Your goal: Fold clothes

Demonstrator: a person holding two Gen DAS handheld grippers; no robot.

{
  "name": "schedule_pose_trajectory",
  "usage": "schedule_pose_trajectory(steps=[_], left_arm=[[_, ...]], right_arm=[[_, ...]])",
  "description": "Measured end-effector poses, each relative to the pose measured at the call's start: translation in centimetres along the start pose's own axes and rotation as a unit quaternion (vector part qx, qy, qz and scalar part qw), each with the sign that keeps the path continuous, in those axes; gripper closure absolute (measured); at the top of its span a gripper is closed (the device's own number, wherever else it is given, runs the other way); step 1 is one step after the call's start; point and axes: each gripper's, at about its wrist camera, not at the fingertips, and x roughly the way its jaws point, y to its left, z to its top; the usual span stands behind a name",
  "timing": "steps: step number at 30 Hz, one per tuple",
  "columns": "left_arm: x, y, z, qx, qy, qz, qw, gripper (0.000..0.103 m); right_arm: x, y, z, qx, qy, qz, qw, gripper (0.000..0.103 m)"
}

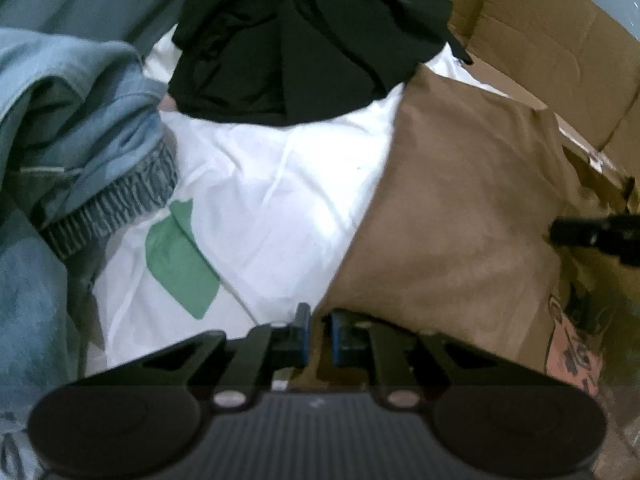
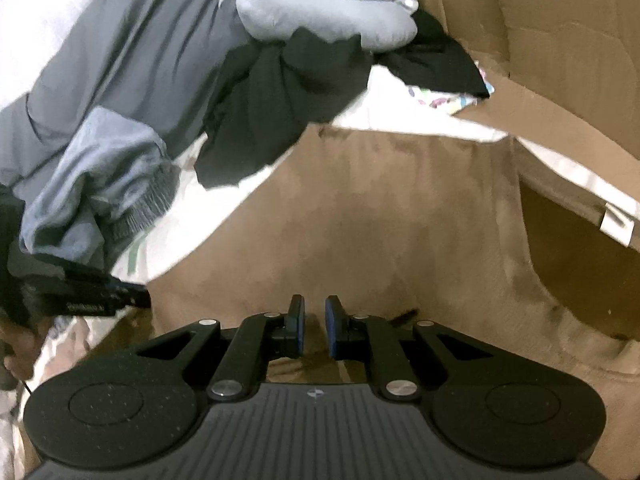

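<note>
ahead of the left tongs (image 1: pixel 318 334), jaws nearly closed at the brown garment (image 1: pixel 460 208) edge, grip unclear. only this view shows the white garment's (image 1: pixel 272 200) green patch (image 1: pixel 180 268). right tongs (image 2: pixel 315 330) narrowly apart over brown cloth; black garment (image 2: pixel 280 100), cardboard box (image 2: pixel 560 40) beyond.

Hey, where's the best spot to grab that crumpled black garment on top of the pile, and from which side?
Probably the loose lower corner of the crumpled black garment, approached from the near side. It hangs free over the white cloth, while its upper part is tucked under a grey padded item.
</note>
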Motion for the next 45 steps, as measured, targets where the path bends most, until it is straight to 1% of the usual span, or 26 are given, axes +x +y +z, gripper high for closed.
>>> schedule_pose_trajectory(steps=[3, 6, 7, 8, 11, 18, 20, 21, 22, 25, 26, 28, 32, 36, 38, 39, 43, 44, 45], left_arm=[[-0.1, 1.4, 0.1, -0.044, 0.007, -0.021, 0.9988, 0.091], [-0.4, 2.7, 0.0, -0.091, 0.015, -0.037, 0.995, 0.091], [-0.6, 3.1, 0.0, -0.107, 0.017, -0.043, 0.9932, 0.091], [-0.7, 3.4, -0.1, -0.118, 0.018, -0.048, 0.9917, 0.091], [-1.7, 3.2, 0.1, -0.111, 0.015, -0.046, 0.9926, 0.091], [-4.2, 1.1, 1.2, -0.064, -0.003, -0.015, 0.9978, 0.09], [-4.3, 0.8, 1.4, -0.053, -0.002, -0.002, 0.9986, 0.086], [-4.1, 0.9, 1.4, -0.056, 0.003, 0.004, 0.9984, 0.08], [-3.9, 1.1, 1.3, -0.061, 0.009, 0.01, 0.9981, 0.077], [-3.2, 2.5, 1.2, -0.107, 0.034, 0.024, 0.9934, 0.079], [-3.1, 3.0, 1.1, -0.118, 0.036, 0.025, 0.992, 0.079], [-3.5, 3.5, 1.0, -0.126, 0.026, 0.024, 0.9913, 0.079], [-4.5, 2.2, 1.5, -0.098, -0.006, -0.006, 0.9952, 0.079], [-4.0, -0.6, 2.3, -0.049, -0.026, -0.038, 0.9977, 0.079], [-3.5, -1.9, 2.3, -0.017, -0.038, -0.044, 0.9982, 0.079], [-2.9, -2.7, 2.0, 0.007, -0.038, -0.046, 0.9982, 0.079], [-1.0, -3.6, 0.7, 0.029, -0.017, -0.055, 0.9979, 0.079], [-0.6, -3.7, 0.2, 0.036, -0.008, -0.045, 0.9983, 0.079], [-0.1, -3.5, -0.2, 0.041, -0.001, -0.038, 0.9984, 0.076]], right_arm=[[0.3, -0.1, -0.4, -0.002, 0.009, -0.002, 1.0, 0.089], [0.0, -0.1, -0.5, -0.006, 0.012, 0.002, 1.0, 0.089], [-0.2, 0.0, -0.4, -0.007, 0.011, 0.003, 1.0, 0.088], [-0.4, 0.0, -0.4, -0.009, 0.009, 0.004, 1.0, 0.084], [-1.0, 0.1, -0.1, -0.012, 0.0, 0.007, 1.0, 0.079], [-1.4, 0.3, 0.2, -0.019, -0.007, 0.012, 1.0, 0.078], [-1.3, 0.2, 0.2, -0.018, -0.006, 0.01, 1.0, 0.076], [-1.3, 0.1, 0.2, -0.018, -0.006, 0.01, 1.0, 0.076], [-1.3, 0.1, 0.2, -0.018, -0.005, 0.009, 1.0, 0.075], [-1.1, -0.1, 0.2, -0.017, -0.004, 0.008, 1.0, 0.075], [-1.1, -0.1, 0.2, -0.016, -0.004, 0.007, 1.0, 0.075], [-1.0, -0.2, 0.2, -0.015, -0.003, 0.006, 1.0, 0.075], [-1.0, -0.4, 0.3, -0.014, -0.01, 0.006, 1.0, 0.075], [-1.0, -0.7, 0.8, -0.009, -0.019, 0.001, 1.0, 0.075], [-0.9, -0.9, 1.0, -0.008, -0.02, -0.001, 1.0, 0.075], [-0.9, -0.9, 1.0, -0.008, -0.02, -0.002, 1.0, 0.075], [-0.7, -1.3, 0.8, -0.006, -0.017, -0.005, 1.0, 0.075], [-0.7, -1.4, 0.8, -0.006, -0.016, -0.006, 1.0, 0.075], [-0.7, -1.4, 0.7, -0.008, -0.015, -0.006, 1.0, 0.075]])
